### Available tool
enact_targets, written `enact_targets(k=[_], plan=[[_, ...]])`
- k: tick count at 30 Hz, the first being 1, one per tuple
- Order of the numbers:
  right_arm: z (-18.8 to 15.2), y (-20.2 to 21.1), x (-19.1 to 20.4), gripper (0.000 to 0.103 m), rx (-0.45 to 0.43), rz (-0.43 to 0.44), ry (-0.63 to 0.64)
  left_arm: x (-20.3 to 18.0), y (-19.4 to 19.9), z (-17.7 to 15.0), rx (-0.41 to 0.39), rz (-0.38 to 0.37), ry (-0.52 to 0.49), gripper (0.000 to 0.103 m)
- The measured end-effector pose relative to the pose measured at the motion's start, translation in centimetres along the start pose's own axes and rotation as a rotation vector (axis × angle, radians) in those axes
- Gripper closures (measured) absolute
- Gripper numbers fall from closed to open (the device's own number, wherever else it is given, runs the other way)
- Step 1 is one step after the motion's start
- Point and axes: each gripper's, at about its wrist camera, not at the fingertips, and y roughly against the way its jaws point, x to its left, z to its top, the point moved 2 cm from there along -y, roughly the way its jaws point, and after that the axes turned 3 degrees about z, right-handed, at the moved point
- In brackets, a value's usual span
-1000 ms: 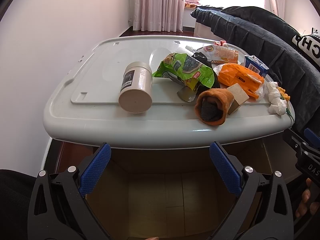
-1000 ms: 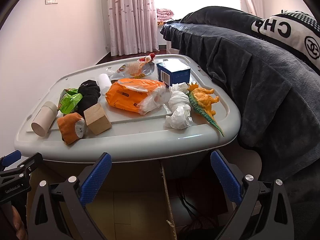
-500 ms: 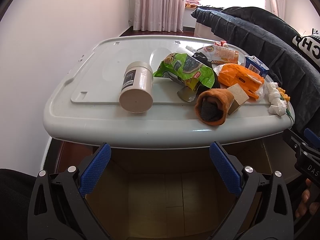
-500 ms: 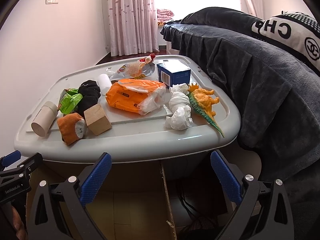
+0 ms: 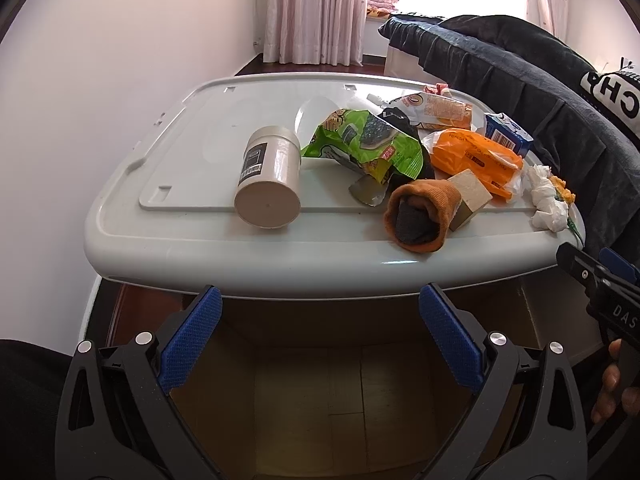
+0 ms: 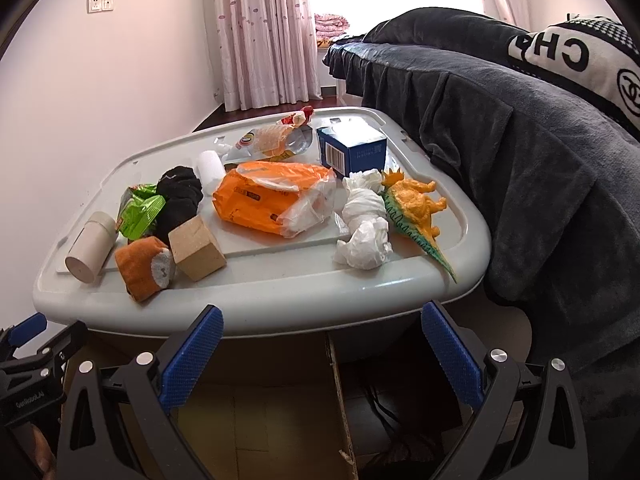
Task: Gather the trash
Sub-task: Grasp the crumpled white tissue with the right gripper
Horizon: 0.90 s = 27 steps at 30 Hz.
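From the left wrist view, the left gripper [image 5: 320, 320] hangs below the near edge of the worktop [image 5: 280, 264], jaws spread wide with nothing between them, poised over an open cardboard box [image 5: 340, 380] whose visible floor looks bare. Up on the grey lid, a white jar [image 5: 269, 184] lies on its side at about 11 o'clock from the jaws. The green snack wrapper [image 5: 368, 146] sits at 12, an orange sock [image 5: 420, 212] at 1 with a wooden block [image 5: 470, 196] touching it, and an orange plastic bag [image 5: 476, 160] beyond. Crumpled tissue [image 5: 546, 204] rests at the far right edge.

From the right wrist view, the right gripper [image 6: 322, 350] is likewise gaping and empty, low in front of the worktop. The tissue [image 6: 364, 224] lies at 12 o'clock, a toy dinosaur [image 6: 416, 212] just beside it at 1, a blue carton [image 6: 354, 152] behind, the orange bag [image 6: 268, 200] at 11.

I'd judge the collecting has hardly begun: every wrapper, bag and tissue is up top, none visibly in the box.
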Motion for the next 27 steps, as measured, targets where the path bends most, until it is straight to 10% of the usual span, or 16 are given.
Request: enact_targets(k=[18,27], plan=[[3.3,-1.7,-1.4,0.005,0.011,0.117,-0.047,0.0,0.2,0.2,0.018,0.005,0.007,0.007],[3.9,-4.5,-2.7,0.025,0.065,0.143,-0.121,-0.5,1.1,0.4,0.004,0.044,-0.036,0.007]])
